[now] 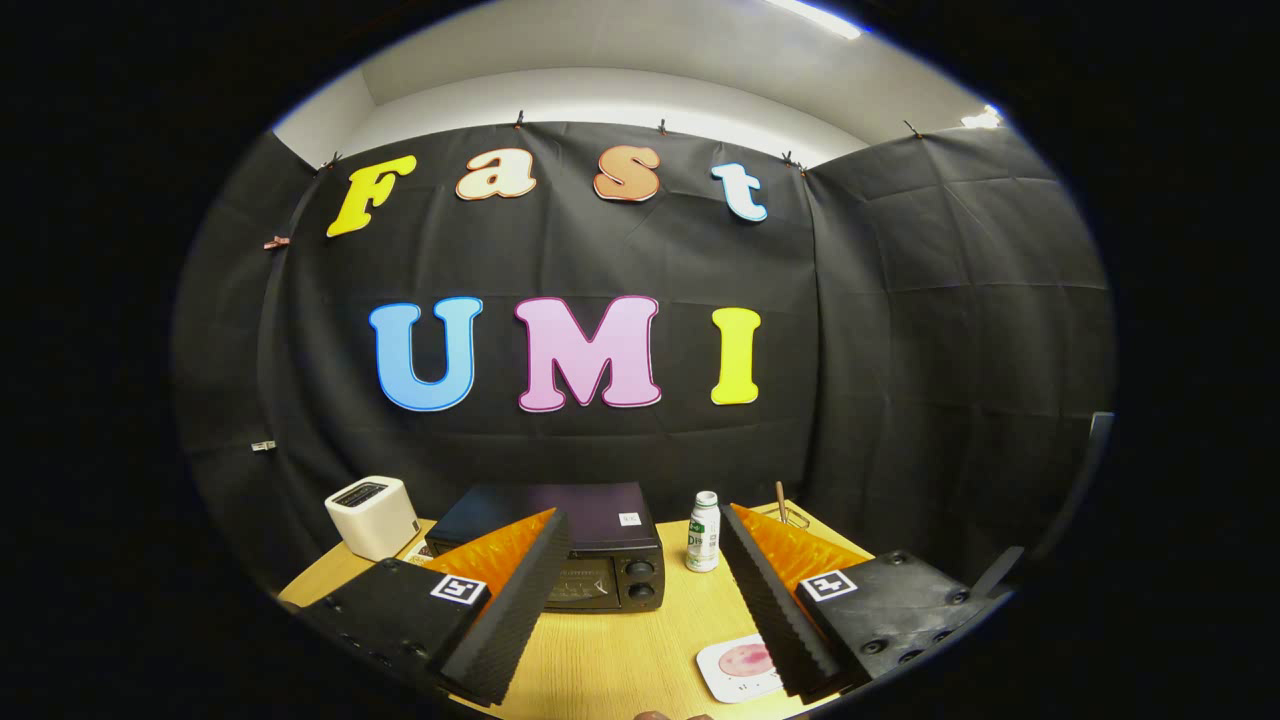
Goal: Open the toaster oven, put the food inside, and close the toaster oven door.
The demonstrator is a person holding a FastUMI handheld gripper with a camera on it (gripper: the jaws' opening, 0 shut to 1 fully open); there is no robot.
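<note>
A black toaster oven stands on the wooden table beyond my fingers, its door shut and two knobs on its right side. My left finger hides the door's left part. A white square plate with a pink round piece of food lies near the table's front, just inside my right finger. My gripper hovers above the table, open wide, with nothing between its fingers.
A white boxy appliance stands at the table's far left corner. A small white bottle with a green label stands right of the oven. A thin brown stick and a metal wire thing sit behind my right finger.
</note>
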